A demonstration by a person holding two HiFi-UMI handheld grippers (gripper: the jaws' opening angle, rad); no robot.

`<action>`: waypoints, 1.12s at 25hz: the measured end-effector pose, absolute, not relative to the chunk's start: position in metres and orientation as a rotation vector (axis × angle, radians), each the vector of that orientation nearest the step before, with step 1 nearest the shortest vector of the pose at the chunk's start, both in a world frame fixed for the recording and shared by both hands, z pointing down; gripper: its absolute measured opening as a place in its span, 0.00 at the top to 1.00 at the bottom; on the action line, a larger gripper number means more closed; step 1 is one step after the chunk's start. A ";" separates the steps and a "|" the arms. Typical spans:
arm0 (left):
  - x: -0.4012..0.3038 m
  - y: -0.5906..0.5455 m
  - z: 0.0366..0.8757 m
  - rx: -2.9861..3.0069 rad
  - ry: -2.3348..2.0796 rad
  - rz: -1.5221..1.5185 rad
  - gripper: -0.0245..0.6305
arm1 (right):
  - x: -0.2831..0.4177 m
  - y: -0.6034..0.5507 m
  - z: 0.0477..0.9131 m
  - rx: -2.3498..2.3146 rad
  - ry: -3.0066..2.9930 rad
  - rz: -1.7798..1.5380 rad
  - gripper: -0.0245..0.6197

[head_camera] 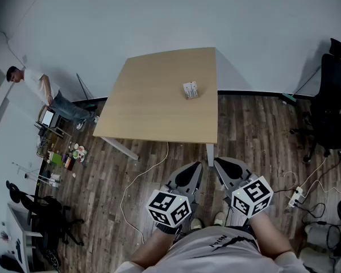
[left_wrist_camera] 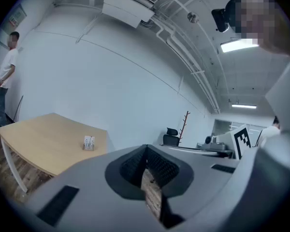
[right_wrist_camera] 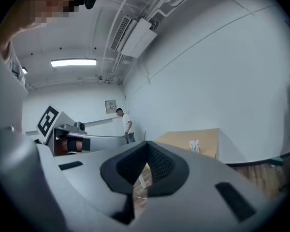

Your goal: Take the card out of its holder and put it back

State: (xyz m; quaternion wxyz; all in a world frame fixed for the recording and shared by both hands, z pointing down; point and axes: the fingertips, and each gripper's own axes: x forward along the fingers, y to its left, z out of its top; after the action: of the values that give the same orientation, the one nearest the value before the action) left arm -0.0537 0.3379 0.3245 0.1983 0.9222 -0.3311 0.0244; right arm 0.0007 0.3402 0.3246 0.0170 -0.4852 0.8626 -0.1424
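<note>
Table [head_camera: 153, 110] w/ card holder [head_camera: 190, 89]; L gripper [head_camera: 194, 167], R gripper [head_camera: 219, 163] closed

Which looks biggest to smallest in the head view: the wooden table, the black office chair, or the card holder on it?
1. wooden table, largest by far.
2. black office chair, next.
3. card holder, smallest, a tiny thing on the tabletop.

table [head_camera: 159, 95] tan | card holder [head_camera: 190, 89] white | floor [head_camera: 256, 135] dark wood-grain | chair [head_camera: 332, 107] black
</note>
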 end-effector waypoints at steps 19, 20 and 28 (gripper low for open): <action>-0.024 0.322 0.324 2.599 -0.981 0.093 0.94 | 0.038 0.326 0.327 -1.402 2.650 -0.447 0.94; -0.024 0.317 0.323 2.599 -0.983 0.089 0.94 | 0.038 0.322 0.327 -1.404 2.650 -0.447 0.94; -0.023 0.267 0.335 2.597 -0.954 0.068 0.94 | 0.035 0.275 0.337 -1.443 2.659 -0.444 0.94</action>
State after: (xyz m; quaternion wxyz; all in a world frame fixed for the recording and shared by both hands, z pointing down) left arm -0.0234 0.2668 0.3352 0.1859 0.9220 -0.3388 0.0243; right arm 0.0348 0.2755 0.3367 0.0420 -0.4715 0.8688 -0.1452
